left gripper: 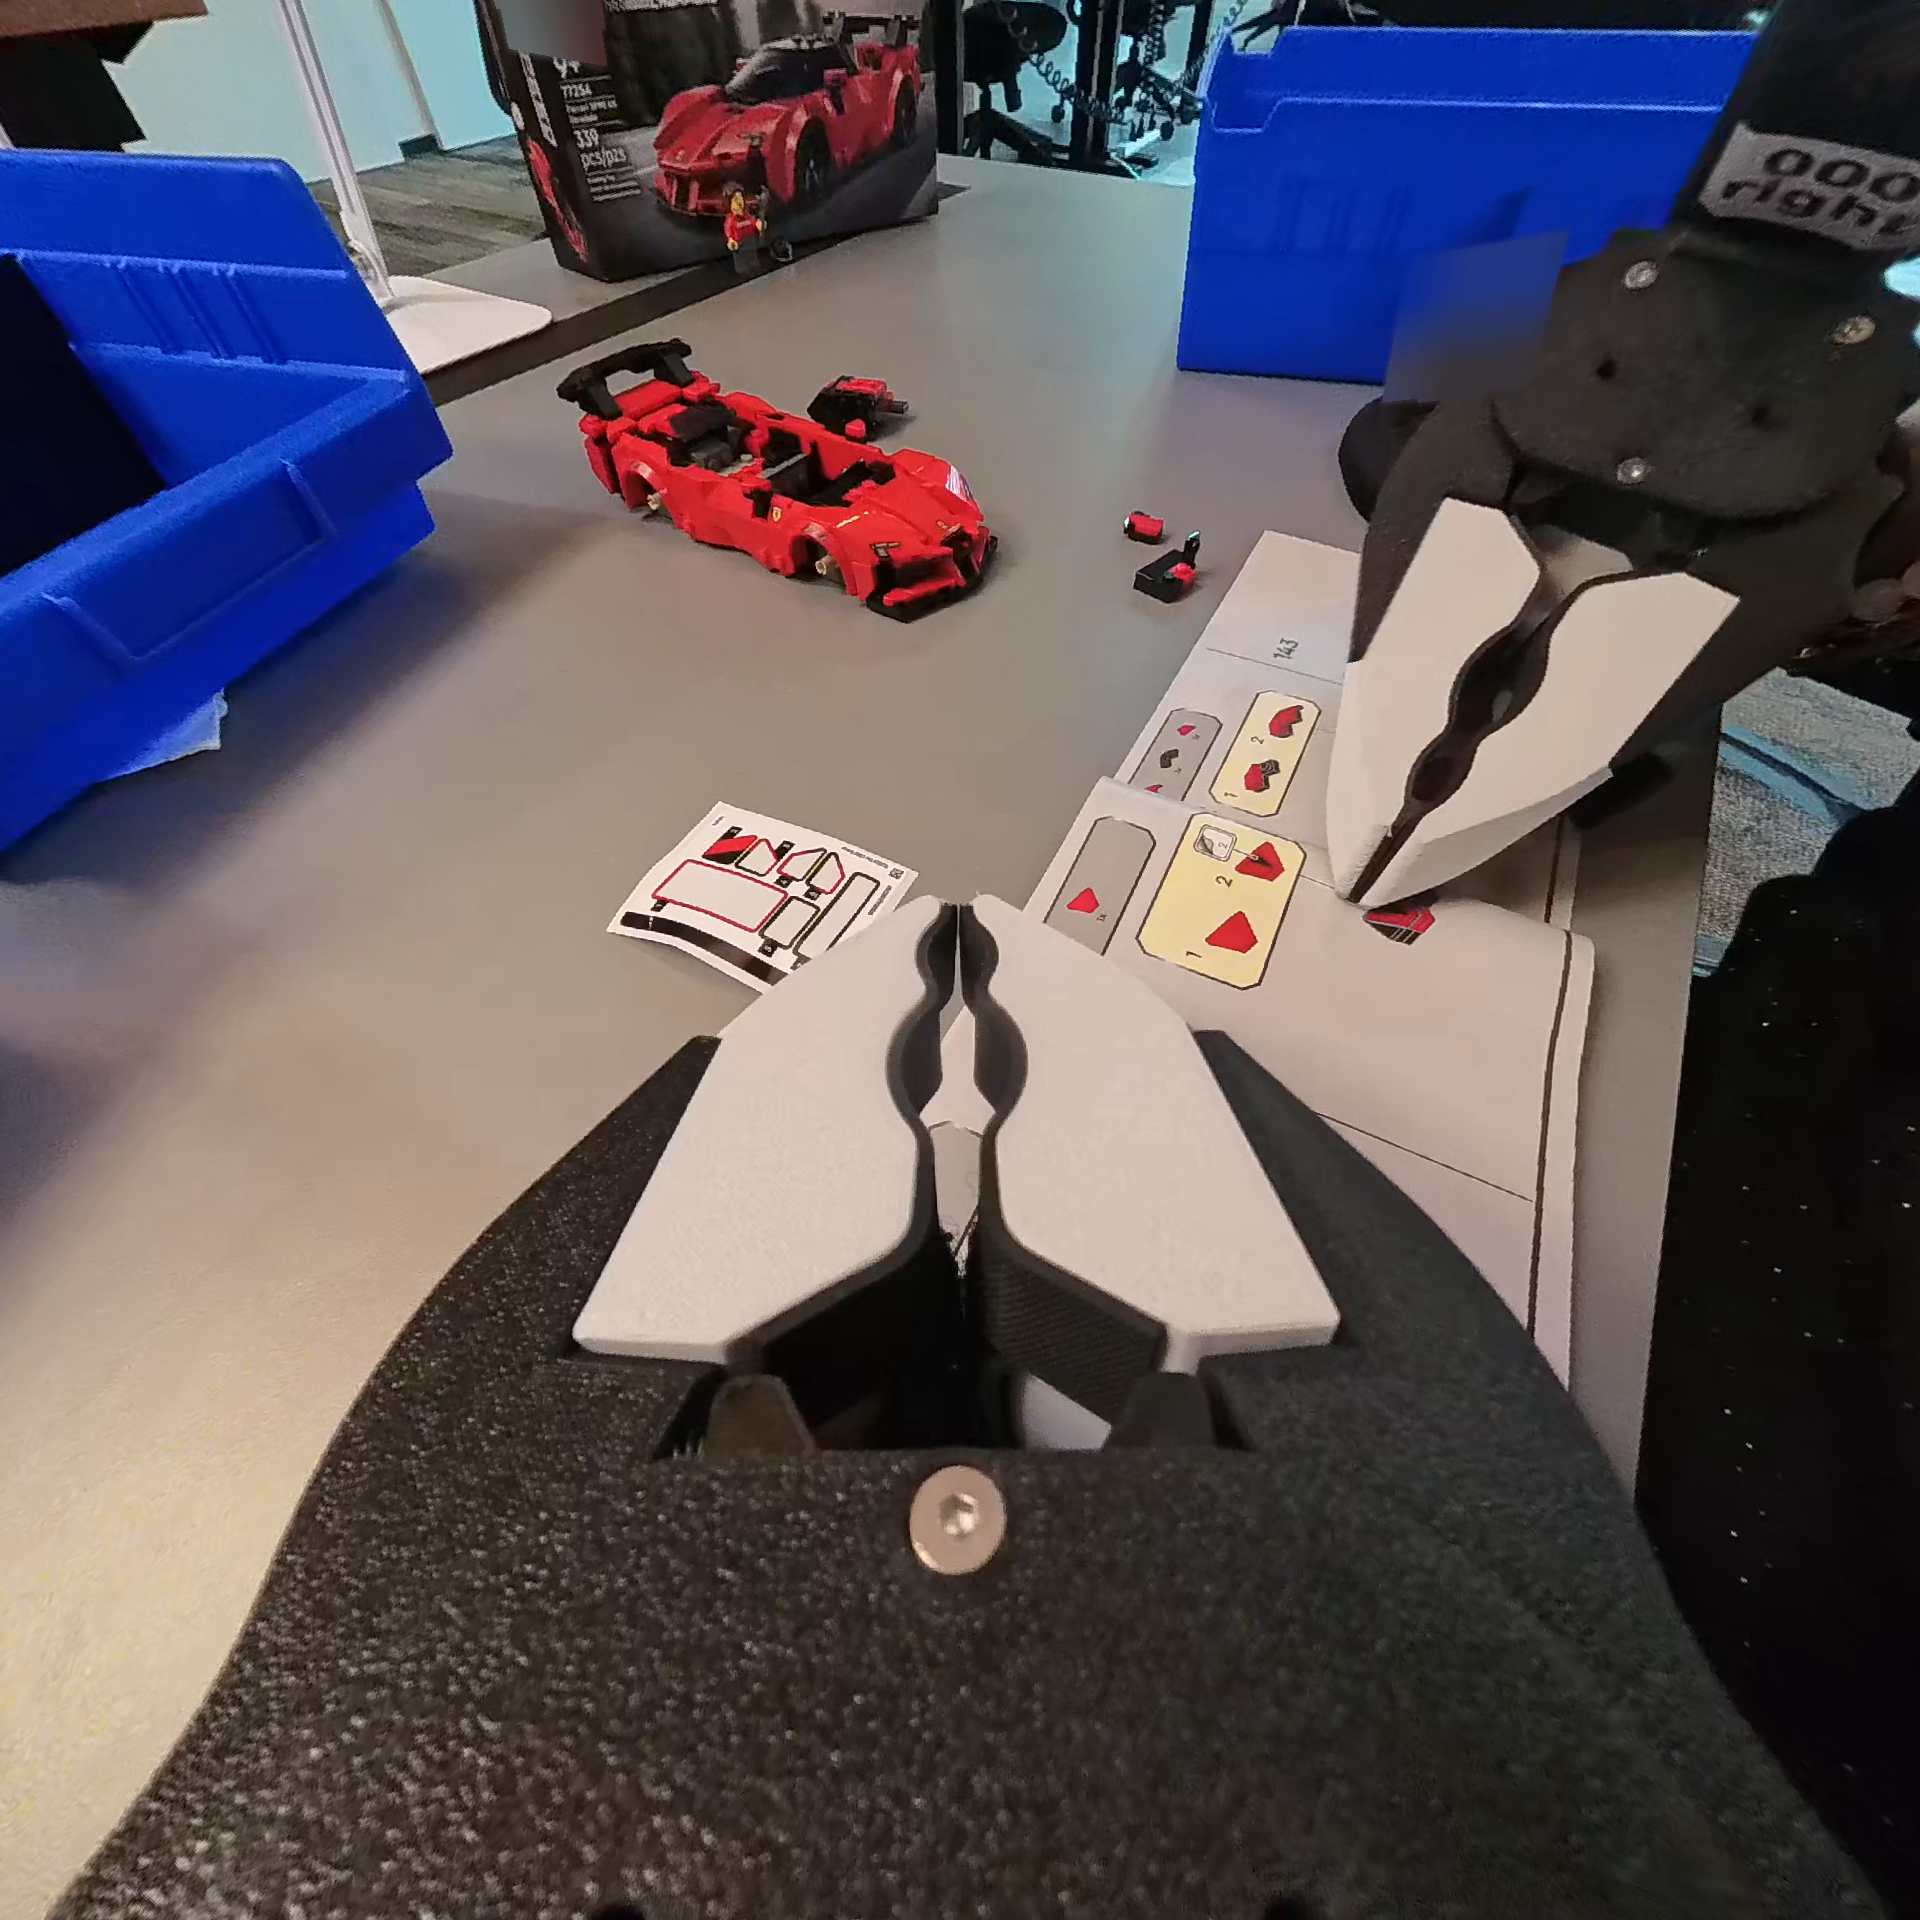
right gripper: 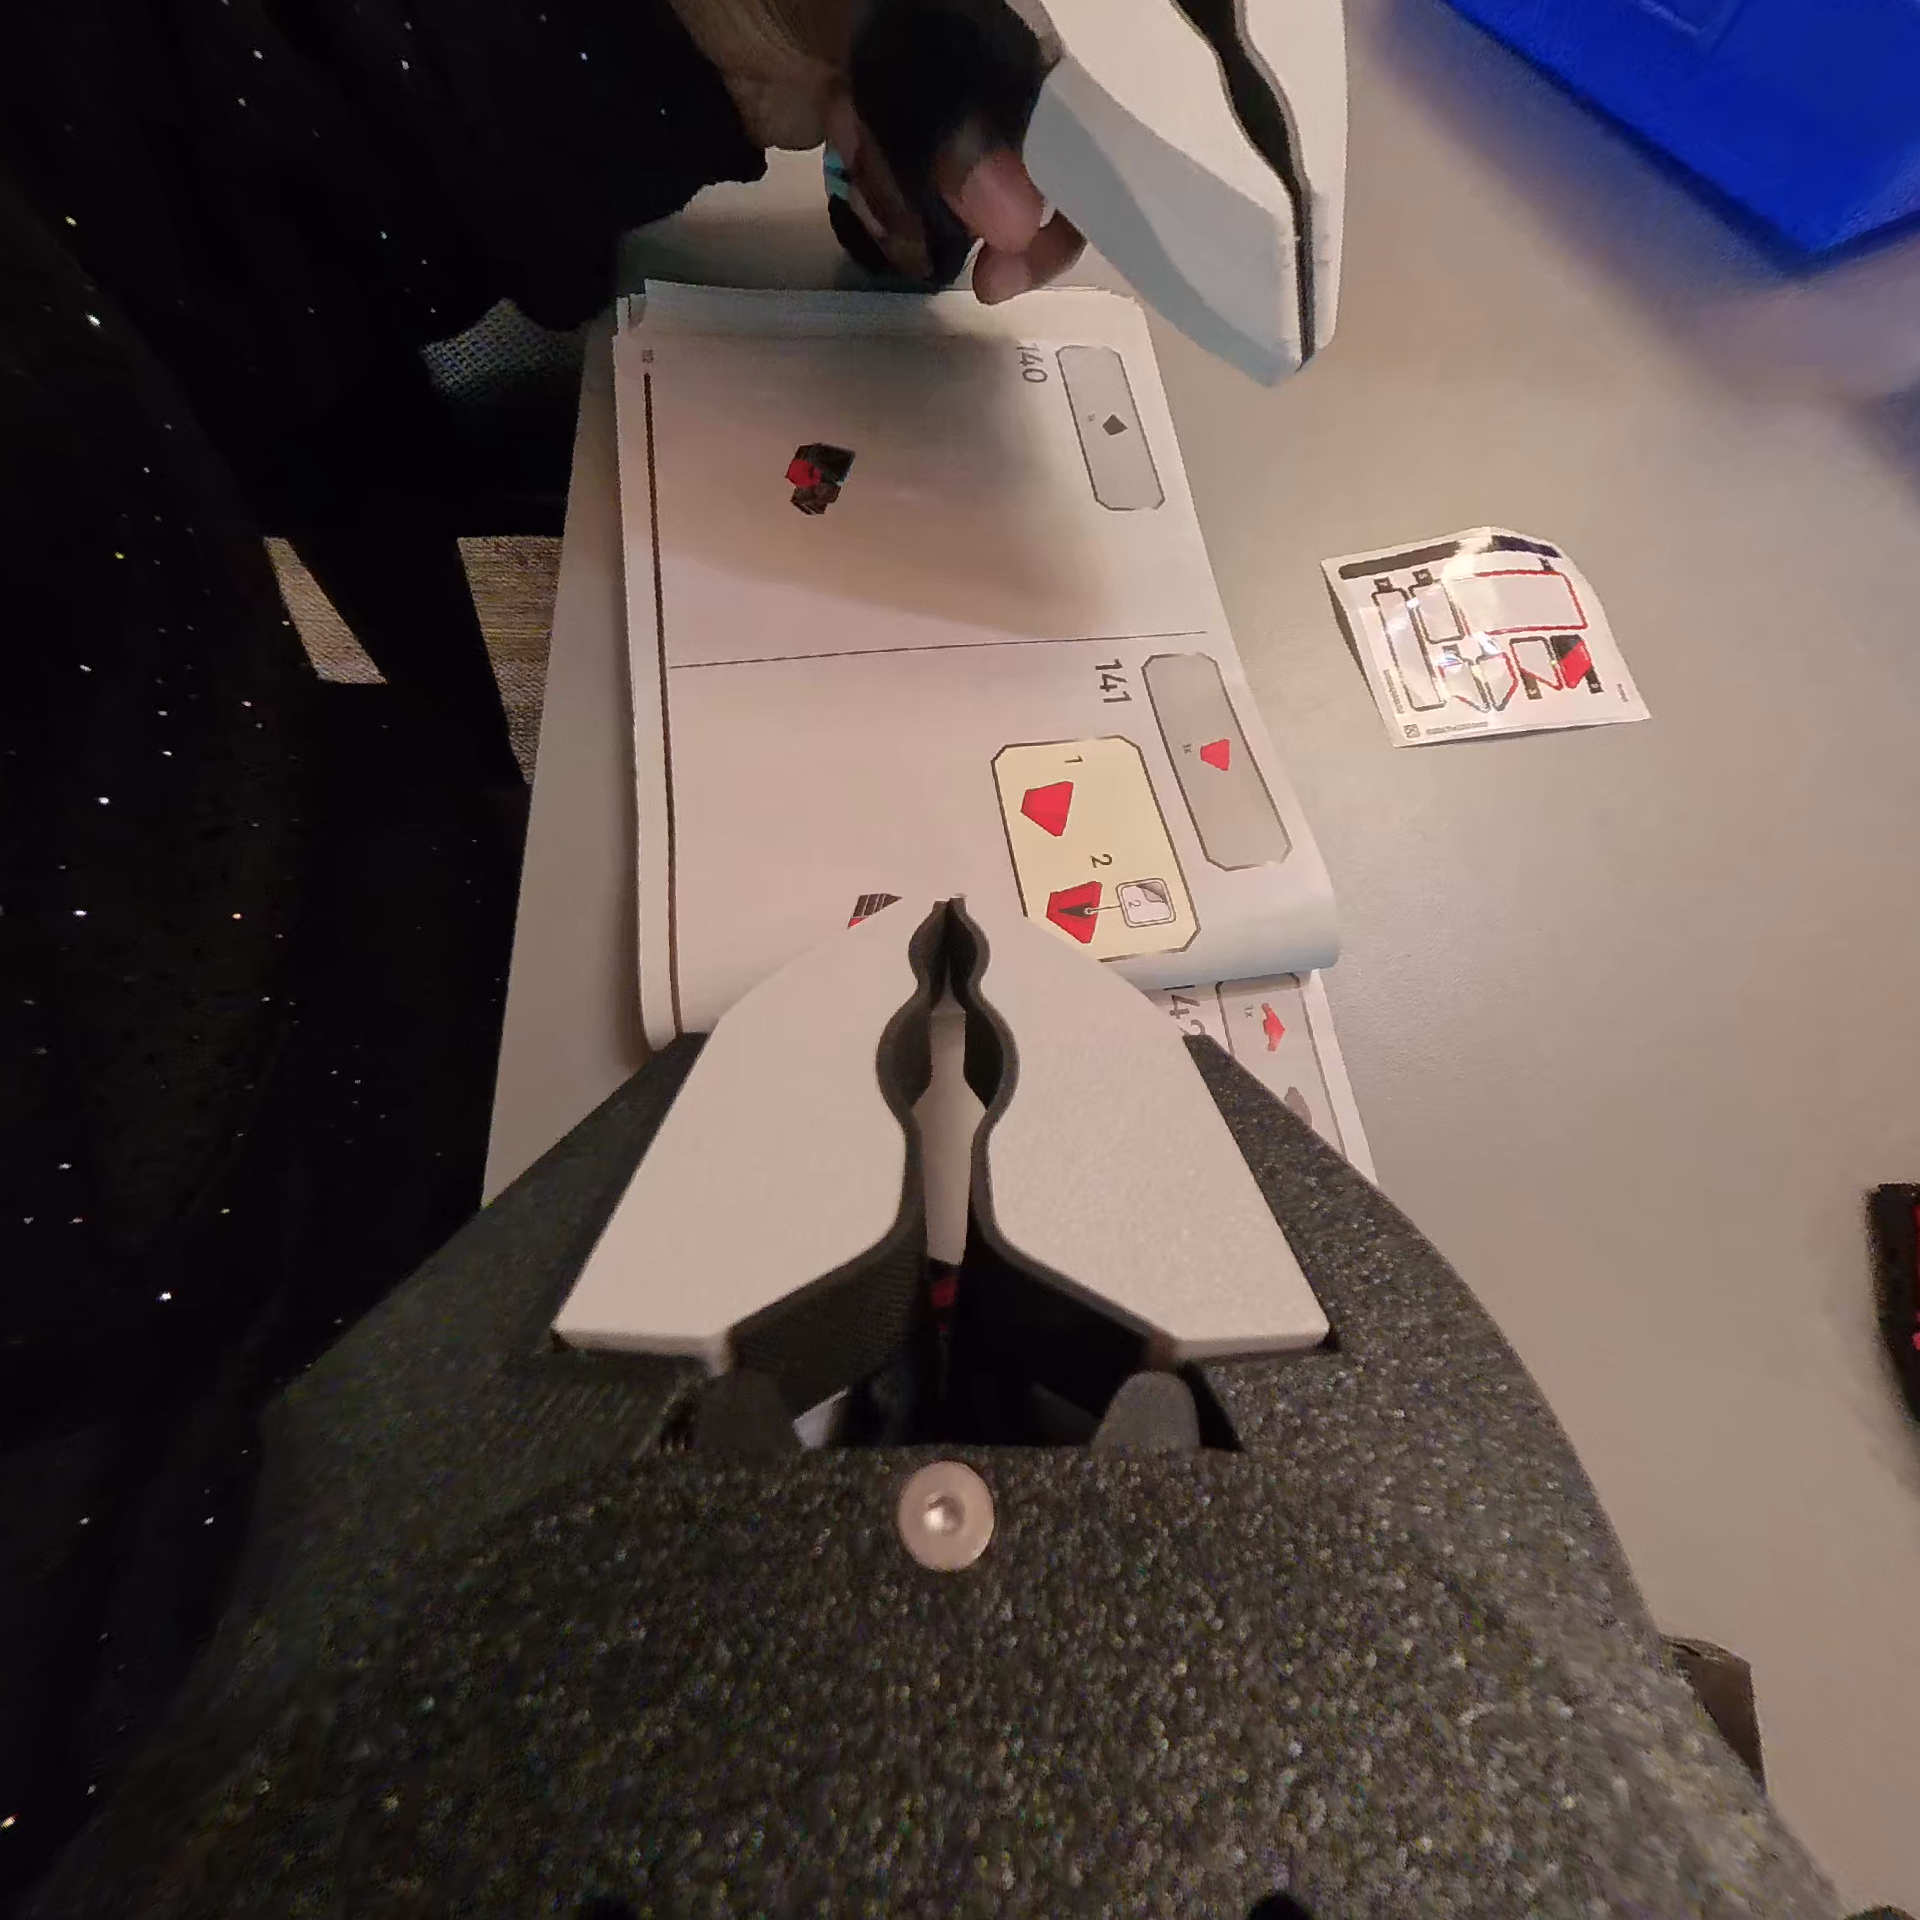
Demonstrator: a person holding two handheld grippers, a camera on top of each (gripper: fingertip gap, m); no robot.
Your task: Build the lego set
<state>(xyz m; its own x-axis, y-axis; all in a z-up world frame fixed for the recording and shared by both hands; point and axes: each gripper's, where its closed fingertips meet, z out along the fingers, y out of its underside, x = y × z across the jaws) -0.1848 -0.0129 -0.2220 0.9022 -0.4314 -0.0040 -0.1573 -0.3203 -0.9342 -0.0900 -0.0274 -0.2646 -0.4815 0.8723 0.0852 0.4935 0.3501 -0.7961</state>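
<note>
**Bright wide-angle left view, dimmer and blurrier right view**

The left wrist view is evenly and brightly lit from overhead; the grey bench (left gripper: 520, 1039) shows a soft sheen and only faint shadows. Straight edges bow towards the rim, most at 9 and 3 o'clock, where the blue bin (left gripper: 187, 499) smears slightly. The right wrist view is dimmer, with a dark mass from 7 to 11 o'clock. A grey shadow lies across the open instruction booklet (right gripper: 883, 582), the sticker sheet (right gripper: 1486, 634) shows glare, and blur softens 12 to 2 o'clock.
</note>
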